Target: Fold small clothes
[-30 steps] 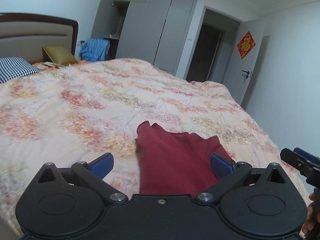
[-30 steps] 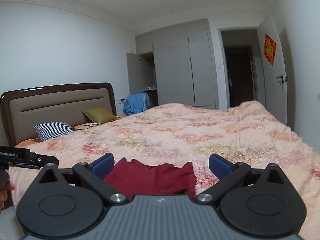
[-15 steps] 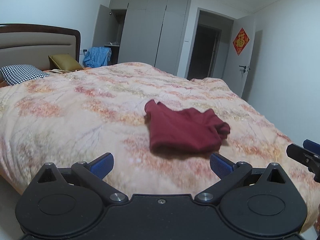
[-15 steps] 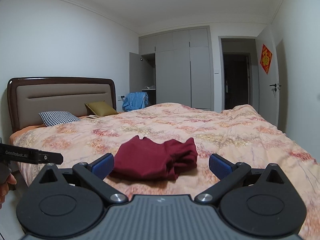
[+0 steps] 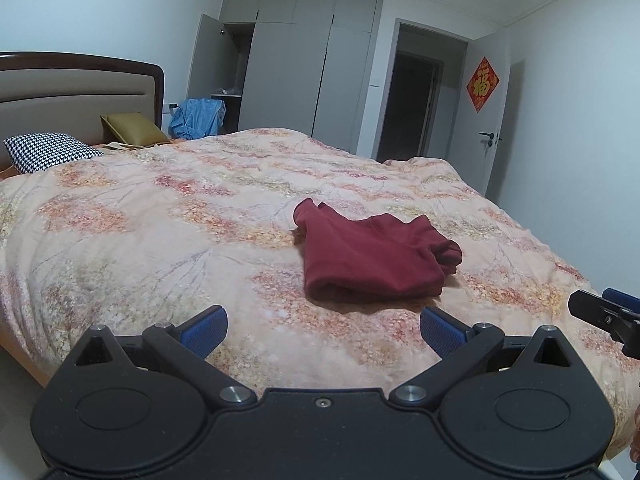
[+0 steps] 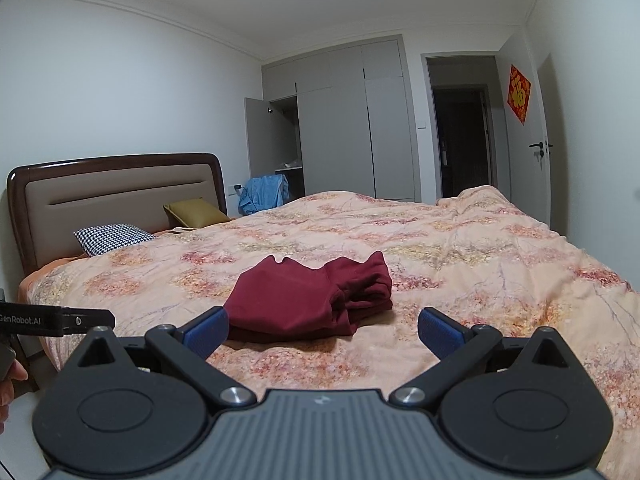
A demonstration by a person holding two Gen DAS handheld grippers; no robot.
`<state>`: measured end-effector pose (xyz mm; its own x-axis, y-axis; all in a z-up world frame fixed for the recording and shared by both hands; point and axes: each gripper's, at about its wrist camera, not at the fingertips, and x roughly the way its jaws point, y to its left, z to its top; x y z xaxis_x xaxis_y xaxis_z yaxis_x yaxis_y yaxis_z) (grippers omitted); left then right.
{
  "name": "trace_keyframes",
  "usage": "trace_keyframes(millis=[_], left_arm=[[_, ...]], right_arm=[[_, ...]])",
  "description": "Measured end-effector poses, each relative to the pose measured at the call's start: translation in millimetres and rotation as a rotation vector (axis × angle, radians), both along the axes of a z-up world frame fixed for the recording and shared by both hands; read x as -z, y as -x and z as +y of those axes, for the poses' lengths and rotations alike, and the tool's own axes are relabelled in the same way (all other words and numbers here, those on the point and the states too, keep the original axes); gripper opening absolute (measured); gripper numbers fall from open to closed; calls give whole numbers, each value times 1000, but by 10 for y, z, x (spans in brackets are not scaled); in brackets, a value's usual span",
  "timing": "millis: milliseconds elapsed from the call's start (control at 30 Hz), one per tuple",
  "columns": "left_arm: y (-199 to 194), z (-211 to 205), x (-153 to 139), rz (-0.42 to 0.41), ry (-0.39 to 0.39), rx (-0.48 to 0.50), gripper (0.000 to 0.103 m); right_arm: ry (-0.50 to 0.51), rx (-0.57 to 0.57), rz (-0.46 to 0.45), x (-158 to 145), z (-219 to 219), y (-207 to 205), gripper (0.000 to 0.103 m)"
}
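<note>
Left wrist view: folded, soft maroon garment (image 5: 370, 258) on floral quilt (image 5: 160, 224).

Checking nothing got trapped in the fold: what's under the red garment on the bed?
The folded red garment lies directly on the floral quilt, whose pattern shows all around it. Whatever sits beneath or inside its layers is covered and cannot be seen.

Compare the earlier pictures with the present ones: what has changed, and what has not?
Both the left gripper and right gripper have drawn back from the folded red garment, which now lies farther ahead of them. Nothing was grasped. Both remain open; the garment stays folded on the floral quilt.
</note>
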<state>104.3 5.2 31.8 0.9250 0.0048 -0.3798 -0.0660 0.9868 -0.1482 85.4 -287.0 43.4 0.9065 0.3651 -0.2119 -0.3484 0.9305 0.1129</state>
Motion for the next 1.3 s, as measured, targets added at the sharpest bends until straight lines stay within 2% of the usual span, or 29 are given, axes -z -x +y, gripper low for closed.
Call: trace_keyframes(millis=[1300], left_arm=[[-53,31,48,22,9,-3,102]], right_arm=[[12,-19,6,27,-1,-67,103]])
